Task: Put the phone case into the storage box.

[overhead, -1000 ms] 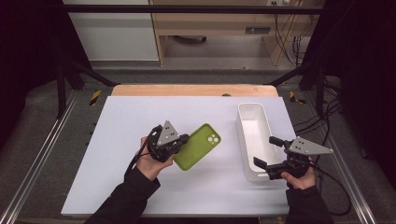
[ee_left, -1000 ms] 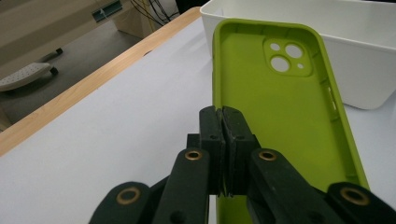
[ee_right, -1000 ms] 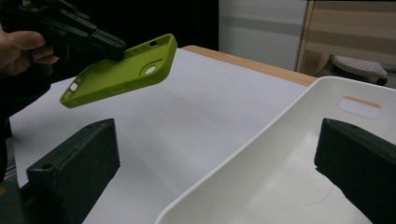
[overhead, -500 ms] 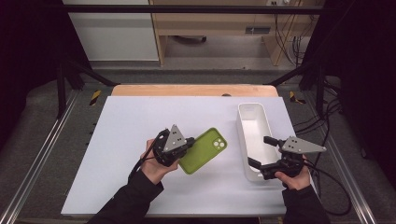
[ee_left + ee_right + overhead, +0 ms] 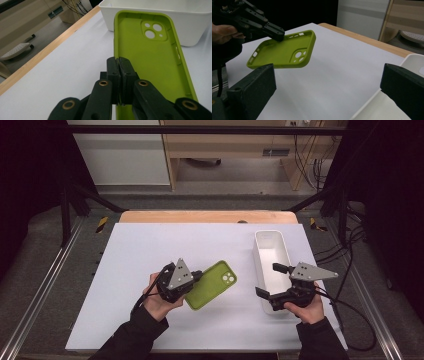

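We hold the green phone case (image 5: 211,284) off the counter (image 5: 150,250) in our left gripper (image 5: 119,75), just left of the white bin (image 5: 271,255), where our right gripper (image 5: 272,280) waits open-fingered, so binning seemingly remains.

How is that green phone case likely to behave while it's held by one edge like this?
The phone case is an empty thin-walled shell, so probably light. The left gripper pinches only its side wall, so it may flex or sag a little, though it looks fairly flat now. Its matte surface suggests decent grip, so slipping seems unlikely.
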`<state>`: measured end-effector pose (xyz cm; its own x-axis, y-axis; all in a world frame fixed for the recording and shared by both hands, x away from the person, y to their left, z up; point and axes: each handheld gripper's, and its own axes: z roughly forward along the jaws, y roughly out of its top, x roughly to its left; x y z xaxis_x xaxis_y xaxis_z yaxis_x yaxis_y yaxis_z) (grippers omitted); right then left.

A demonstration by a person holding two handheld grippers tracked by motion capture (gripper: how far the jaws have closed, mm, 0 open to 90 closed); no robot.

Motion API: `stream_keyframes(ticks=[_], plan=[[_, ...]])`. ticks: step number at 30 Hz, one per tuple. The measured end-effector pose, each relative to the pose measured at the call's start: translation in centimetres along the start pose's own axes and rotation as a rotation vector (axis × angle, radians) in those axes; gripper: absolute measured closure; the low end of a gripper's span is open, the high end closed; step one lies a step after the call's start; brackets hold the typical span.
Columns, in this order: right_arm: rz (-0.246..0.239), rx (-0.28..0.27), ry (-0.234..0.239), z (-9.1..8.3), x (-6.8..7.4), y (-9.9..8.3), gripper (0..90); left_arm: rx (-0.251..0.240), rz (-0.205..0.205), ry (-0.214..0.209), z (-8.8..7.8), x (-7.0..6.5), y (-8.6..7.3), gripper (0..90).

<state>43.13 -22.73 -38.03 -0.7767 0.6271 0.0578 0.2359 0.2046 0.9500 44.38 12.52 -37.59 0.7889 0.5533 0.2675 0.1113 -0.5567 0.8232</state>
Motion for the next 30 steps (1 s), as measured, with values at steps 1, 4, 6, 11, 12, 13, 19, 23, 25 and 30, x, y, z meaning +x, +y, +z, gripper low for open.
stream_keyframes(ticks=[1, 4, 6, 11, 12, 13, 19, 23, 25, 30], plan=[[-0.002, 0.001, 0.003, 0.2, 0.1, 0.1, 0.7, 0.0, -0.001, 0.001, -0.1, 0.0, -0.1, 88.1], [-0.007, 0.014, 0.015, 0.9, 0.3, 0.3, 0.7, -0.01, 0.01, 0.009, -0.3, 0.0, -0.2, 88.1], [-0.007, 0.021, 0.017, 1.3, 0.5, 0.5, 0.9, -0.011, 0.018, 0.013, -0.3, -0.1, -0.3, 88.1], [-0.006, 0.031, 0.029, 2.2, 0.9, 0.9, 1.2, -0.008, 0.031, 0.017, -0.2, -0.2, -0.5, 88.1], [-0.008, 0.032, 0.031, 2.3, 1.0, 1.0, 1.2, -0.008, 0.033, 0.017, -0.2, -0.2, -0.5, 88.1], [-0.01, 0.033, 0.032, 2.5, 1.0, 1.0, 1.3, -0.007, 0.035, 0.017, -0.2, -0.3, -0.5, 88.1], [-0.01, 0.038, 0.039, 3.2, 1.4, 1.4, 1.4, -0.006, 0.054, 0.02, -0.1, -0.6, -0.5, 88.1], [-0.008, 0.042, 0.043, 3.7, 1.5, 1.6, 1.6, -0.004, 0.065, 0.019, 0.0, -0.9, -0.5, 88.2], [-0.01, 0.05, 0.042, 3.9, 1.6, 1.7, 1.6, -0.005, 0.071, 0.019, 0.0, -1.0, -0.5, 88.2], [-0.002, 0.064, 0.048, 4.6, 1.7, 1.8, 1.9, -0.007, 0.085, 0.02, 0.1, -1.3, -0.4, 88.2]])
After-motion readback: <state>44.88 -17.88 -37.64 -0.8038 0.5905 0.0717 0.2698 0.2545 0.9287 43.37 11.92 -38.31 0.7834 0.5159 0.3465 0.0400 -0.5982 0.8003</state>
